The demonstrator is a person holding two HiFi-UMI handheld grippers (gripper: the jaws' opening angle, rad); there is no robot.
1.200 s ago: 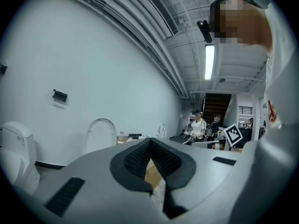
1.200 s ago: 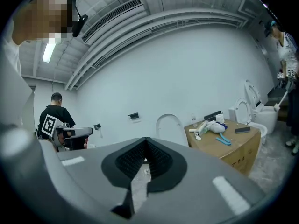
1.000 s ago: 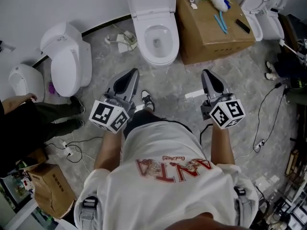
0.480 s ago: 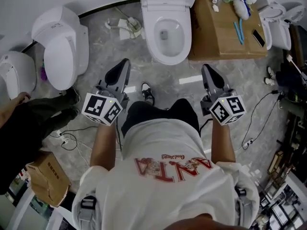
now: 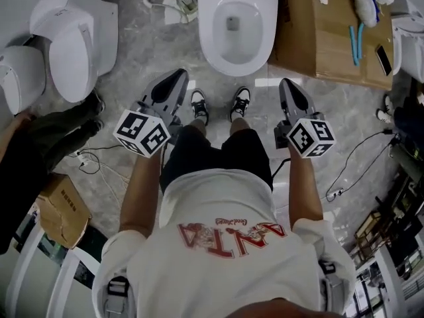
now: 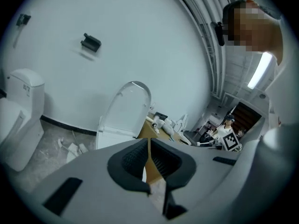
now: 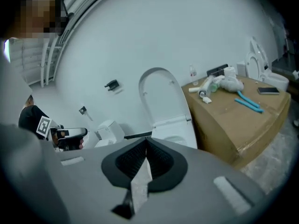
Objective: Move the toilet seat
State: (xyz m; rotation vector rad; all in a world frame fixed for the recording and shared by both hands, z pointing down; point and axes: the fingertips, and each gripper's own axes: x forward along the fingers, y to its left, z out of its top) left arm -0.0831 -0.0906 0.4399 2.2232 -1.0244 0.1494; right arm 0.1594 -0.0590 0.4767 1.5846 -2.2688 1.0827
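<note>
Head view – left tool (image 5: 179, 75), right tool (image 5: 285, 85) closed, empty; open before reaching upright toilet seat (image 7: 161, 97) ahead.

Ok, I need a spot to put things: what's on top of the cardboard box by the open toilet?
The cardboard box carries two blue sticks, a dark flat slab, perhaps a phone, and pale clutter toward the wall. Whatever lies behind that clutter is covered.

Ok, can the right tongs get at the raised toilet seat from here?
Probably yes: the right tongs are shut and empty, nothing stands between them and the upright seat, and the cardboard box sits aside.
</note>
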